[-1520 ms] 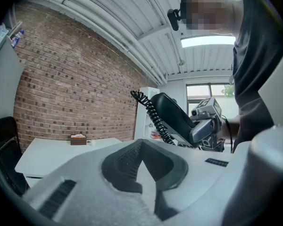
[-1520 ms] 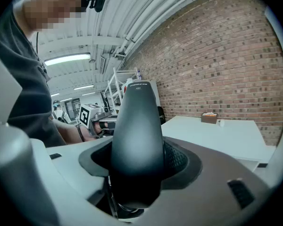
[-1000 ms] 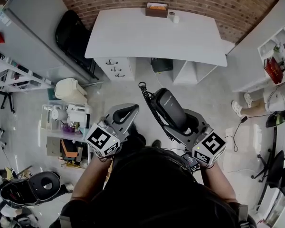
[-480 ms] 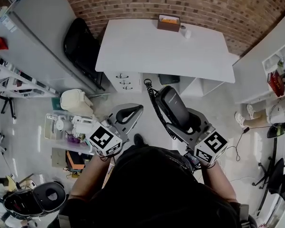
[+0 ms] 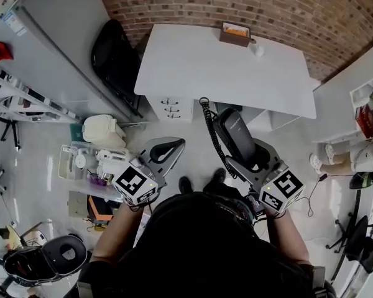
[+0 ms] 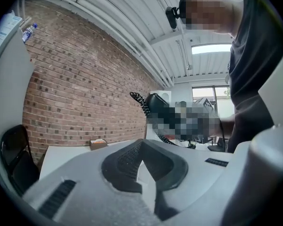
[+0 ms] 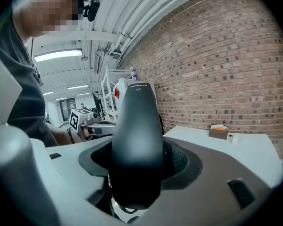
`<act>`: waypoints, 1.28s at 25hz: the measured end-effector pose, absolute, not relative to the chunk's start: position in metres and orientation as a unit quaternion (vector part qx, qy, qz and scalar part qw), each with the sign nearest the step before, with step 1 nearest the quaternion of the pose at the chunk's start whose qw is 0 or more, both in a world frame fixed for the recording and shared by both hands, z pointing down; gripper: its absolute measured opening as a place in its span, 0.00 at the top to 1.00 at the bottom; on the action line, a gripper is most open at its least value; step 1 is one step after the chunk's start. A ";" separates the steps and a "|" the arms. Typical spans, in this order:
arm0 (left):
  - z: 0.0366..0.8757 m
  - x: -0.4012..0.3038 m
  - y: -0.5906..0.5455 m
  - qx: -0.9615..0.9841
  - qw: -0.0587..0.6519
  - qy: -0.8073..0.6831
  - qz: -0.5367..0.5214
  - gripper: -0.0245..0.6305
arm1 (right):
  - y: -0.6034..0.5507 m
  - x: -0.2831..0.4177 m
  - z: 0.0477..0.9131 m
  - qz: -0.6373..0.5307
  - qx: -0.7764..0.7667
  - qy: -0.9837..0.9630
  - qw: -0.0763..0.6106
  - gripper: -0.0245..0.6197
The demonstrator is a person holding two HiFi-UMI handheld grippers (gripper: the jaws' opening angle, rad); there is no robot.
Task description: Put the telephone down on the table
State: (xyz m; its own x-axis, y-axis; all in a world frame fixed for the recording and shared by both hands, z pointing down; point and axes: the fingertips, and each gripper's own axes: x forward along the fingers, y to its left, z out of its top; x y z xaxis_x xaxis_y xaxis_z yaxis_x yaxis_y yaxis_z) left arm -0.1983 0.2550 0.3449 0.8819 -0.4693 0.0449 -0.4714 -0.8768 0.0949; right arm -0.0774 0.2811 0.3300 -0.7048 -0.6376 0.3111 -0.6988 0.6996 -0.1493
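In the head view the person stands on the floor short of the white table. The right gripper clamps a black telephone handset, which is carried in the air, well apart from the tabletop and pointing toward it. A black coiled cord runs along the handset's left side and loops up past its far end. The left gripper hangs beside it and carries nothing. A small brown box and a small white object sit near the table's far edge, and the near part of the top is bare. In the left gripper view that gripper's dark ribbed pads are pressed together with nothing between them. The handset and its cord show off to the side, against the brick wall. In the right gripper view the jaws pinch the handset around its narrow middle, and its rounded end rises above them. The shell is smooth, glossy and dark. It looks like stiff, fairly light plastic and could slide in a loose grip. The present hold at the waist seems the soundest place. The springy cord may tug or snag as the handset is lowered.
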 end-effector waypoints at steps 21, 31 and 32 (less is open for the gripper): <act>0.345 -0.096 0.168 0.960 0.062 -0.271 0.008 0.95 | 0.175 0.018 0.331 0.129 0.331 -0.929 0.105 0.54; 0.343 0.007 0.130 0.961 0.059 -0.271 0.013 0.95 | 0.149 0.121 0.331 0.124 0.338 -0.928 0.100 0.54; 0.343 0.015 0.128 0.962 0.061 -0.267 0.013 0.95 | 0.148 0.129 0.331 0.125 0.340 -0.927 0.099 0.54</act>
State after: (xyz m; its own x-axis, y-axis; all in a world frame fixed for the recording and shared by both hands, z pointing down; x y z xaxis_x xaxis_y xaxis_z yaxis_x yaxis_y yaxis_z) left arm 0.0150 0.1284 0.3426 0.8568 -0.5123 0.0581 -0.5155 -0.8498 0.1096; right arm 0.1286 0.1475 0.3314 -0.7493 -0.6057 0.2677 -0.6549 0.7376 -0.1645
